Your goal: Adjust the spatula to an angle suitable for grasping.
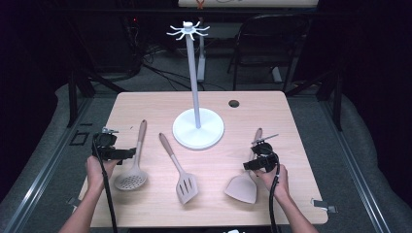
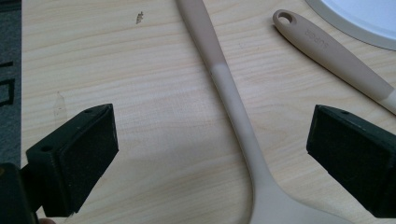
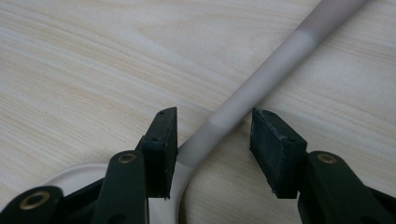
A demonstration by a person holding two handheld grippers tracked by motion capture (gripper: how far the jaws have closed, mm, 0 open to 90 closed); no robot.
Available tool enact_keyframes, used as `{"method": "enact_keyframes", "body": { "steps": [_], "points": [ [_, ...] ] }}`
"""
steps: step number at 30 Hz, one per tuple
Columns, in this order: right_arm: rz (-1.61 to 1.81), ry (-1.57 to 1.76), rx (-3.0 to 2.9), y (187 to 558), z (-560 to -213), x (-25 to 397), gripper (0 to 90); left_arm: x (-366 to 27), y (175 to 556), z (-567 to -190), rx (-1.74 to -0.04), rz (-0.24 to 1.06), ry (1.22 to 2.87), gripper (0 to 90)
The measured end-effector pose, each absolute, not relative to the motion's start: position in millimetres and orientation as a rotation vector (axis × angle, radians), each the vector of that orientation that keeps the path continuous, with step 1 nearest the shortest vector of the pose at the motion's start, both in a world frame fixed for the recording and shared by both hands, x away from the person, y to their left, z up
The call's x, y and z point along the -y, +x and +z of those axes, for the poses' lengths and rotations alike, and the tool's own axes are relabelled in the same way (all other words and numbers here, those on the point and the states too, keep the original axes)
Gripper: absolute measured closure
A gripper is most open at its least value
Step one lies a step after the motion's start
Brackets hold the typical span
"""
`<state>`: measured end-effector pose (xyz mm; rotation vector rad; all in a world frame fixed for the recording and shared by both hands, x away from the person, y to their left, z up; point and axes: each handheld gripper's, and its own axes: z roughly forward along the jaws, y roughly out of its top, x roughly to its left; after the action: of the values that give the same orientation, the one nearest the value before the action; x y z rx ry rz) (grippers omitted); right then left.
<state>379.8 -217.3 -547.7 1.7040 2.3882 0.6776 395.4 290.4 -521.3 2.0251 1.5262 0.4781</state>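
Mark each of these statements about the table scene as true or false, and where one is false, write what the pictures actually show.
1. Three utensils lie flat on the table. True.
2. The left gripper is clamped shut on the skimmer. False: its jaws stand wide apart, with the skimmer's handle lying between them untouched.
3. The right gripper has its jaws on either side of the solid spatula at its neck. True; a gap shows beside the handle, so it is not yet pinched.
4. The slotted turner hangs from the hook stand. False: it lies on the table, and the hooks on top are bare.
5. The stand's round base is black. False: it is white.
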Motion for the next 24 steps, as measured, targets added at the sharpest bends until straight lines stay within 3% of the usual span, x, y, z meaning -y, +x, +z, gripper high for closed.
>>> {"method": "enact_keyframes", "body": {
  "steps": [24],
  "points": [
    [0.703, 1.724, -2.432, 383.5, -548.9, 219.8, 59.1, -291.4, 393.0, -520.9, -1.519, 0.464, 2.030, 2.1]
  ]
}}
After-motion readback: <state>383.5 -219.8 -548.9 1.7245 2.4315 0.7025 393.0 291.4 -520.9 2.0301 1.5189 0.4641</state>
